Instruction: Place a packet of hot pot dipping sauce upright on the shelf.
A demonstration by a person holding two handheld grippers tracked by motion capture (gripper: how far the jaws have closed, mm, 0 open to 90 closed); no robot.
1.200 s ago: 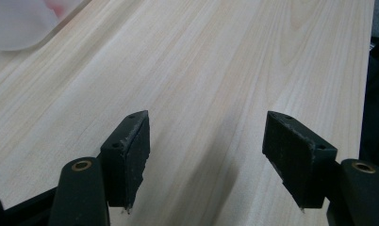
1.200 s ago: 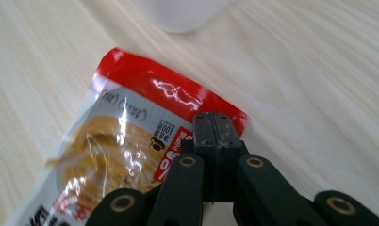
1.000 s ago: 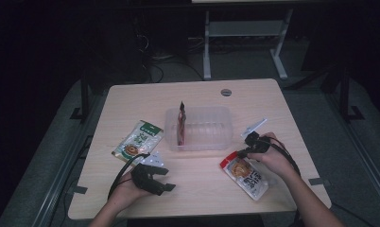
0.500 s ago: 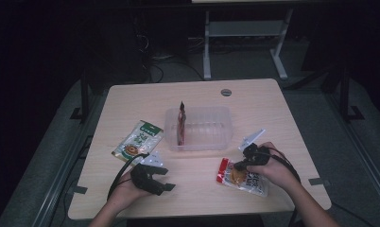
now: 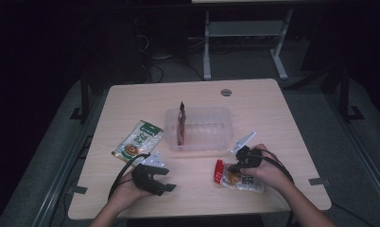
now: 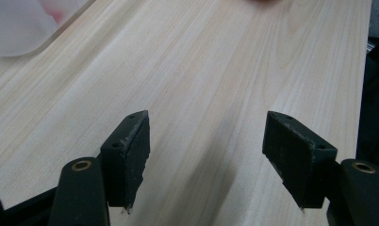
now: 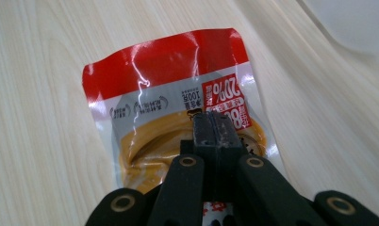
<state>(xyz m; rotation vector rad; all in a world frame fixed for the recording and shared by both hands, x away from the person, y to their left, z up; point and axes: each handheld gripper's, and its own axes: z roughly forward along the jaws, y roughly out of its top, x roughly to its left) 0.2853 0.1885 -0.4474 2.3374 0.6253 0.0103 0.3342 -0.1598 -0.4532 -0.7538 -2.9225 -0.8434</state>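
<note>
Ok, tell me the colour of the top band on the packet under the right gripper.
Red, above a silver-and-yellow body. The packet shows best in the right gripper view.

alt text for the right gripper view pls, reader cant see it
The right gripper, its two black jaws pressed together, sits over a red, silver and orange snack packet lying flat on a pale wooden table. Whether the jaws pinch the packet cannot be told.

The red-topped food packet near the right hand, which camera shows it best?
The right gripper view: the red-topped packet lies close up there, its red band and print sharp, partly behind the shut right hand-held gripper. The high view has it small and dim on the table. The left gripper view offers nothing of it.
</note>
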